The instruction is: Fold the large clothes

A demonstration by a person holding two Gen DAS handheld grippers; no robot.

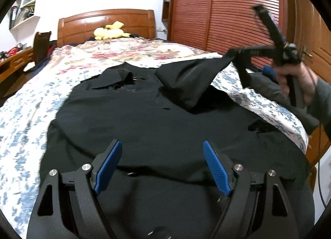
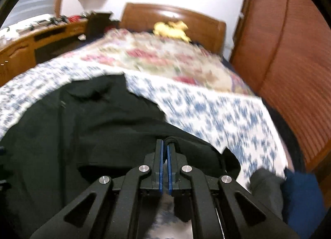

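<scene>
While a large black collared garment [image 1: 128,119] lies spread flat across a bed covered by a blue-and-white flowered sheet [image 1: 22,119], its sleeve [image 1: 192,77] is seen lifted off the bedding at the right. The right claw [image 1: 232,53], gripped by a person's hand [image 1: 298,77], is pressed together on the cuff end of that sleeve, the black cloth being pinched between its blue pads [image 2: 161,168] in the right wrist view. The left claw [image 1: 162,148] is held spread wide above the lower part of the garment, nothing being caught between its blue fingers. A yellow plush toy [image 1: 110,31] is seen resting against the wooden headboard [image 1: 82,22].
</scene>
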